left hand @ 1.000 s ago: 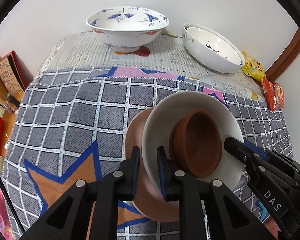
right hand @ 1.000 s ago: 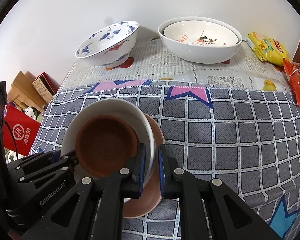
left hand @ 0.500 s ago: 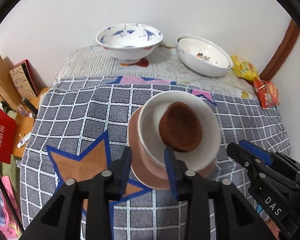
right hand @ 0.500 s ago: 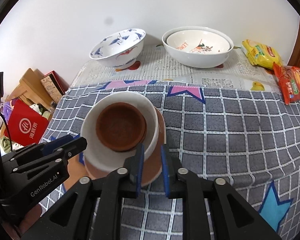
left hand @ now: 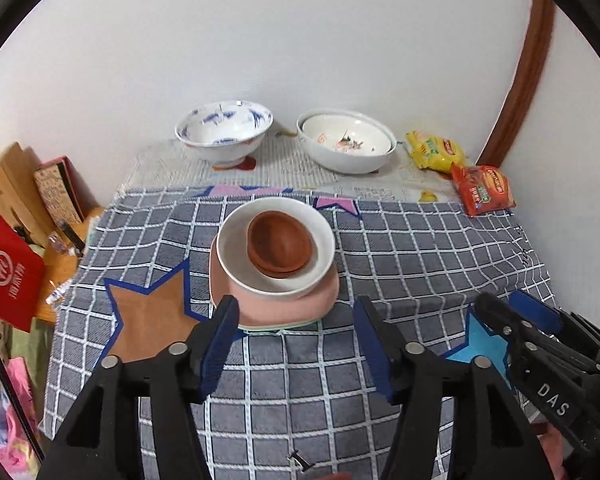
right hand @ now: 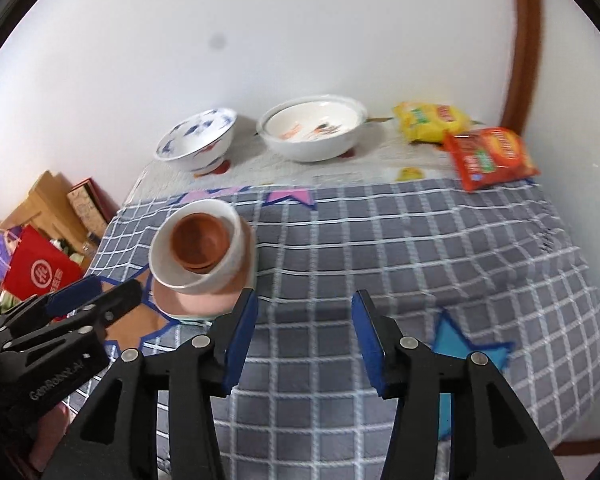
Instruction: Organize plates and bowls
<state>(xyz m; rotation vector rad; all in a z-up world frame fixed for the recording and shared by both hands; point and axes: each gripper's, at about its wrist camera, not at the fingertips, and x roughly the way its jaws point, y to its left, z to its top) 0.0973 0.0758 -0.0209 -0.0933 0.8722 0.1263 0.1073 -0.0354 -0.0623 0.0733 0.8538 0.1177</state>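
A brown clay bowl (left hand: 279, 245) sits inside a white bowl (left hand: 236, 258), which rests on a pink plate (left hand: 260, 304) on the checked cloth. The stack also shows in the right wrist view, with the brown bowl (right hand: 199, 242), white bowl (right hand: 168, 268) and pink plate (right hand: 196, 303). My left gripper (left hand: 294, 318) is open and empty, just in front of the stack. My right gripper (right hand: 305, 316) is open and empty, to the right of the stack and back from it. Each gripper shows at the edge of the other's view.
A blue-patterned bowl (left hand: 224, 134) and nested white bowls (left hand: 346, 146) stand at the back by the wall. Yellow (left hand: 434, 148) and red (left hand: 482, 190) snack packets lie at the back right. A red bag (left hand: 8, 272) and boxes stand left of the table.
Both grippers have let go of the white bowl, opened wide and pulled back from the stack. The stack now rests on the cloth.
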